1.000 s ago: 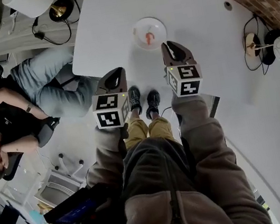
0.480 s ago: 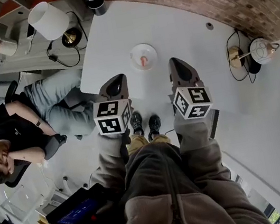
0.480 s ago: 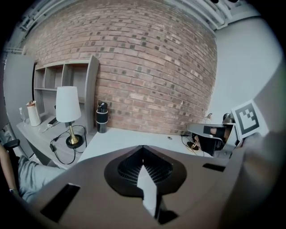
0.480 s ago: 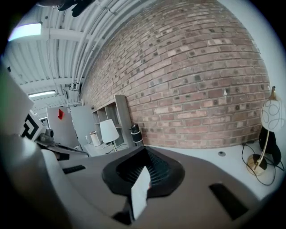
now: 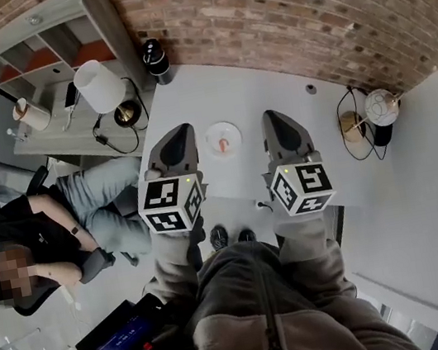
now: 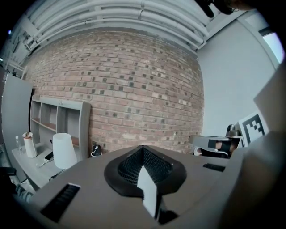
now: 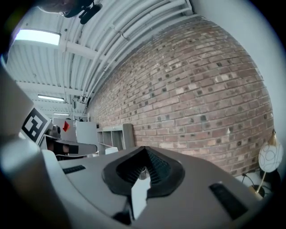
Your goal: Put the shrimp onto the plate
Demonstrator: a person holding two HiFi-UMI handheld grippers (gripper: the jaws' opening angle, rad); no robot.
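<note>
Since the shrimp already lies on the plate, a small orange curl near its middle, the placing step looks finished; I judge the task done, with only the parting from the table left. The plate stands alone on the white table, toward the edge nearer the person; nothing else lies beside it.

The next move calls for little, by my reading: neither gripper has anything to release, and neither needs to go near the plate, so the shrimp is best left undisturbed.

In the head view the left gripper shows at nine o'clock of the plate and the right gripper at three o'clock; both seem to hang well above the table and not beside the plate on it. Each gripper's own view shows its two jaws pressed together at the tip with nothing between them; both are empty.

Both forearms reach forward side by side from the chest, sleeves parallel, marker cubes turned up to the head camera; the grippers point roughly level at the brick wall, whose courses and the ceiling pipes fill their views. A white lamp stands at ten o'clock of the plate, off the table; a seated person is at eight o'clock.
</note>
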